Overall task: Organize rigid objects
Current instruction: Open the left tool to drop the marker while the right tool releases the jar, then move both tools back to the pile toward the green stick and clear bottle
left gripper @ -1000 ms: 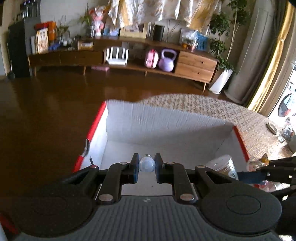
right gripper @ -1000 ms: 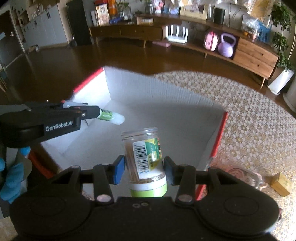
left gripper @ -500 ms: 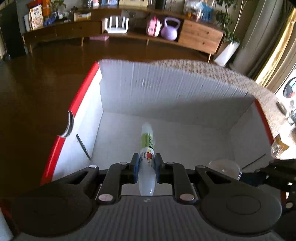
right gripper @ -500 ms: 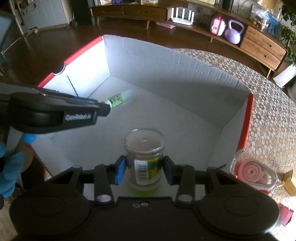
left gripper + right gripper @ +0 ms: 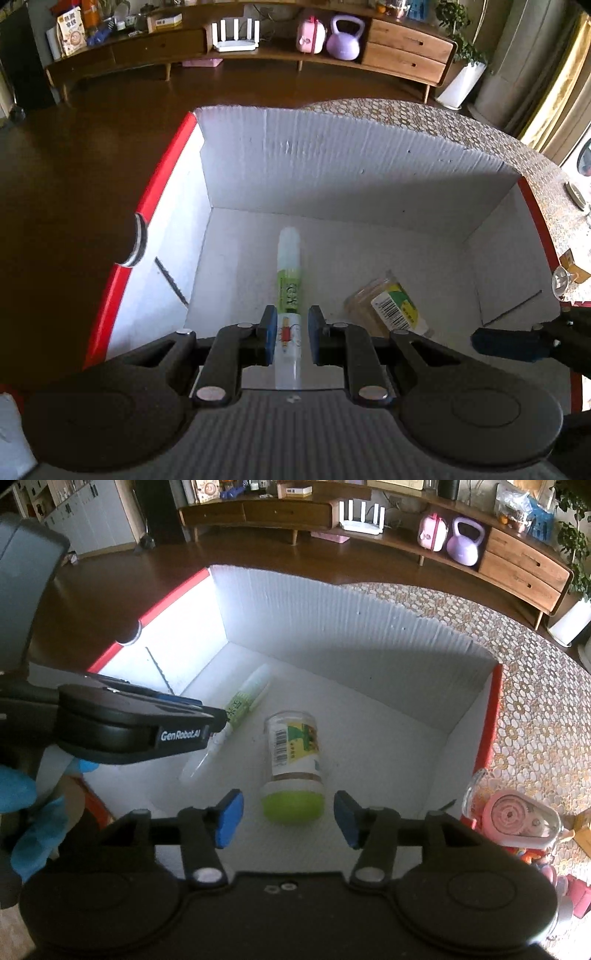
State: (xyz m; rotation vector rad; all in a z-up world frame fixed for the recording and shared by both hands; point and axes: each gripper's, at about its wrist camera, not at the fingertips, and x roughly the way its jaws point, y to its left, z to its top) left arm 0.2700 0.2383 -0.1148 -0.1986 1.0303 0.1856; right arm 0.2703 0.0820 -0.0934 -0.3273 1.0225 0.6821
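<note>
Cardboard box [image 5: 369, 627], white inside with red outer edges, fills the middle of both views, standing on a patterned mat [image 5: 535, 709]. On its floor, at the centre of the right wrist view, lies the jar [image 5: 293, 753] on its side, green lid toward the camera; that item looks delivered. Right gripper [image 5: 288, 819] sits at lower centre with its jaws just opened, blue pads spread clear of the lid on both sides. Left gripper [image 5: 289, 334] pinches the slim glue tube [image 5: 289, 280] near its lower end, fingers pressed on it, the tube pointing down into the box, tip near or on the floor; contact I cannot tell. So one object is in, a second only needs letting go. Outside, at the lower right of the right wrist view, a pink tape dispenser [image 5: 517, 819] and small bits beside it are probably still to be sorted.
</note>
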